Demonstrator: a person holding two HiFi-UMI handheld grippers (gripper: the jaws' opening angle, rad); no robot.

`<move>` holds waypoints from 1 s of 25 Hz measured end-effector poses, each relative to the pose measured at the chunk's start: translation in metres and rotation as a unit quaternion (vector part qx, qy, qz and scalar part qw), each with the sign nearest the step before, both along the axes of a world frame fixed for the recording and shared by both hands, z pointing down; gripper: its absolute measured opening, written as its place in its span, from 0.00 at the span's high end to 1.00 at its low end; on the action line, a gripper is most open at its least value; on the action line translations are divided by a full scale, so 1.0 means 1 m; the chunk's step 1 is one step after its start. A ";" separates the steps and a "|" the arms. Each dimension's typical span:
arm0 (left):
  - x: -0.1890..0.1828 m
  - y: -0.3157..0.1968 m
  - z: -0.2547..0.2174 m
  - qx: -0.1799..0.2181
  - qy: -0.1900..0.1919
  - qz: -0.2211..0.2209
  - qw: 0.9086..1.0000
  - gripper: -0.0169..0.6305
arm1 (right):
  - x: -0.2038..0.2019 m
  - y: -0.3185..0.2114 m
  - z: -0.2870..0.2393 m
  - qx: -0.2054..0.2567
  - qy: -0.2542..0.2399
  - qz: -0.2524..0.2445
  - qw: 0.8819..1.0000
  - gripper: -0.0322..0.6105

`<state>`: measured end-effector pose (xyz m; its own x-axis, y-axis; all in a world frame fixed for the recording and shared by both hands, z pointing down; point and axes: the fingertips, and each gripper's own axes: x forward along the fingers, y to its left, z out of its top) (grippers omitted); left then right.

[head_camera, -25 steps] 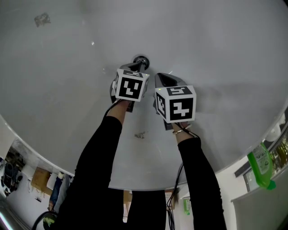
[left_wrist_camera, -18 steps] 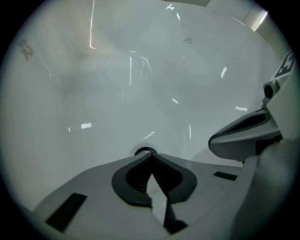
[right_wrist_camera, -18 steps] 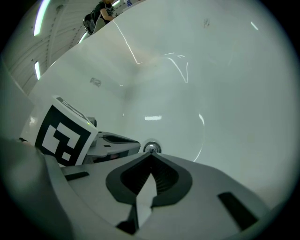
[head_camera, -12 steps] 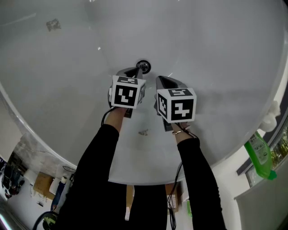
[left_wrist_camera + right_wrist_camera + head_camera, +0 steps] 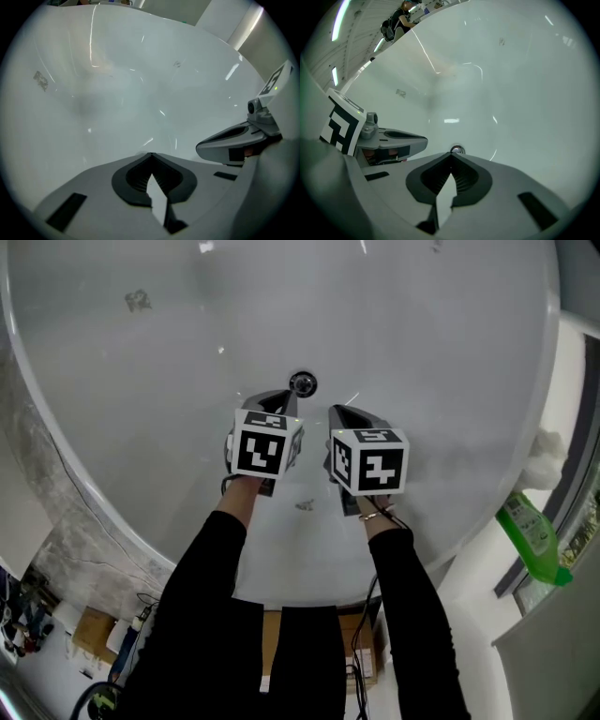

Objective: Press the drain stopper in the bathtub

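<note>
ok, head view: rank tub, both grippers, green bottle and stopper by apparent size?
1. tub: fills most of the view.
2. left gripper and right gripper: about alike, and both are near the camera, so no ranking between them.
3. green bottle.
4. stopper: smallest.

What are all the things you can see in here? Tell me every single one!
bathtub: one, white, fills most of the head view
drain stopper: one, shiny silver, on the tub floor just ahead of both grippers
bottle: one, green, on the ledge at the right
fluffy thing: one, white, by the tub's right rim; too small to tell what it is
cardboard boxes: a few, brown, on the floor outside the tub
sleeves: two, black, reaching over the tub
left gripper: one, grey with a black-and-white cube, jaws together, empty
right gripper: one, same colours, jaws together, empty, beside the left
</note>
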<state>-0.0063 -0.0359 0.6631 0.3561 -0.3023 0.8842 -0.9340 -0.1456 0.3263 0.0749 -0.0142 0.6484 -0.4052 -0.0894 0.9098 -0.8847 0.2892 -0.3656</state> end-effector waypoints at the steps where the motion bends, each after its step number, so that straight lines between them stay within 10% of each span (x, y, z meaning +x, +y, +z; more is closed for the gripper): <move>1: -0.001 0.001 -0.006 0.002 0.000 0.001 1.000 0.97 | 0.000 0.001 -0.005 0.000 -0.001 0.004 1.000 0.95; 25: -0.018 0.021 -0.119 0.030 0.004 0.014 0.999 0.97 | -0.004 0.013 -0.098 0.035 -0.005 0.018 0.999 0.95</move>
